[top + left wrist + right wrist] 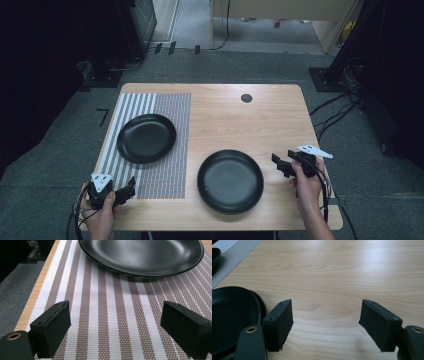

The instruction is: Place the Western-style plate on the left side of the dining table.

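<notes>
Two black plates are on the wooden table [240,120]. One plate [146,137] [142,255] rests on a striped placemat [150,145] [110,310] at the left. The other plate [230,181] [232,315] lies on bare wood near the front middle. My left gripper [127,191] [115,327] is open over the mat's near left corner, short of the far plate, nothing between its jaws. My right gripper [281,164] [325,322] is open just right of the near plate, its jaws over bare wood.
A small dark round grommet [246,98] sits in the table's far edge. Grey carpet [50,150] surrounds the table, with cables [335,110] on the floor at the right and dark equipment stands behind.
</notes>
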A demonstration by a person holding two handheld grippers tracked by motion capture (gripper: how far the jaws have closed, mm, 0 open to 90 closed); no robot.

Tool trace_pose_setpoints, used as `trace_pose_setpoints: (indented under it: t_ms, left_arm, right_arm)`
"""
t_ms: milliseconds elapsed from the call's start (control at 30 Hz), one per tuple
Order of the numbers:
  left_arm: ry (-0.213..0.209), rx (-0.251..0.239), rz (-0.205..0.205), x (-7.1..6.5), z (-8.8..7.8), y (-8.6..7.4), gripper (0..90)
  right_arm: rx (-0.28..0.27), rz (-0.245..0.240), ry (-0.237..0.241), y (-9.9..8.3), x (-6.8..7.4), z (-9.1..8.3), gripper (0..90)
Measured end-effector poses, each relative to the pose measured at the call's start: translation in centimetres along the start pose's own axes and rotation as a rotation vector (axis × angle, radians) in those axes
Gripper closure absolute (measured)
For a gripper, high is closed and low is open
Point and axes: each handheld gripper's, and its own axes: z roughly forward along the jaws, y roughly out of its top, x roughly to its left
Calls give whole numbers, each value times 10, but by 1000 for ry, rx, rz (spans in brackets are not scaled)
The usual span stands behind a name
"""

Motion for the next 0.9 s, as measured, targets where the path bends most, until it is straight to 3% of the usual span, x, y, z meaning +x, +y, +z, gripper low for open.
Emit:
trace_pose_setpoints:
  t_ms: [533,900]
  left_arm:
    - [20,11,-10,15,-4,-8,91]
    - [16,34,-18,20,-2,-13,91]
  right_arm:
    - [36,59,-112,-34,-51,-29,264]
    - [49,74,-149,-54,-68,-51,263]
